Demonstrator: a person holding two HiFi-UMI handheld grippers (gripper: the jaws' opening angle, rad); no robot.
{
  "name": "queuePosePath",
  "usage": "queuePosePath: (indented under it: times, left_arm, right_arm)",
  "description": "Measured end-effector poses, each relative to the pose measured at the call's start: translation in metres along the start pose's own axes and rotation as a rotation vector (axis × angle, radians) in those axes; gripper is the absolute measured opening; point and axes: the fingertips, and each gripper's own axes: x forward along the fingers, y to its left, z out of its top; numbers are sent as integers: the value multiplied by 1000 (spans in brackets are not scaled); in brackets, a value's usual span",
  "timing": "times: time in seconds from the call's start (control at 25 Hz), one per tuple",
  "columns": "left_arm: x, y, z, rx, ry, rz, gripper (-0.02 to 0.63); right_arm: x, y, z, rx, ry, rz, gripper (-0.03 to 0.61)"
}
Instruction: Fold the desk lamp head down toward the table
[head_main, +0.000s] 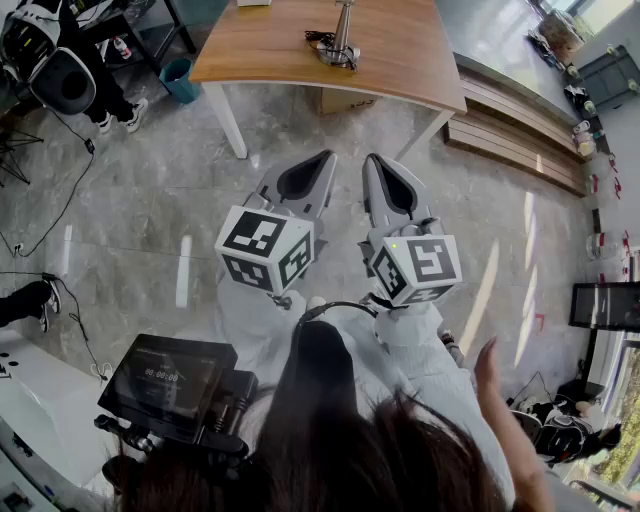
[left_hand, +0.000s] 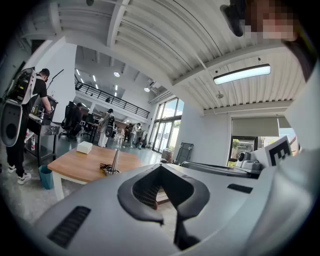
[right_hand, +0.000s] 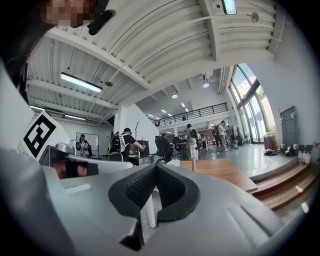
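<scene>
Both grippers are nowhere near the lamp yet. The desk lamp (head_main: 343, 40) stands on the wooden table (head_main: 270, 50), toward the table's near edge and roughly mid-width, with a tangle of black cable (head_main: 322, 41) at its foot. The left gripper (head_main: 322, 162) and right gripper (head_main: 372, 160) hang side by side out over the floor, well short of that near edge. Both are pinched completely shut with nothing between the jaws, and both point level at the table. The thing that matters is that the lamp sits pretty much dead ahead, on a line running between the two grippers, so I honestly can't call either hand nearer. Its stem is a slim post standing upright off the tabletop, so its long axis is vertical and square to the level grippers. From the left gripper view the desk lamp (left_hand: 114, 162) shows a bit left of the closed tips, and from the right gripper view it (right_hand: 194, 161) shows a bit right. I'd guess whichever hand goes has to cross that gap and open up first. I can't make out the lamp head itself from here, it's too small.
</scene>
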Motion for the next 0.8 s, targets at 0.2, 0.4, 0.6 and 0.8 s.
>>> queuePosePath:
  times: [0.2,0.4,0.6,0.8]
  left_arm:
    - [3,-3,3,3,2,2,1]
    - [3,-2,-2,3,10,13,2]
    - [6,-5,-5,1,8,38,1]
    - [9,4,-6,-18,15,69,1]
  right_arm:
    - [0,-3,3,2,4,3,0]
    - [-1,-3,-1,24,8,14,0]
    - [-7,-9,-2,30,4,12,0]
    - [-2,-16,-4,37,23,13,2]
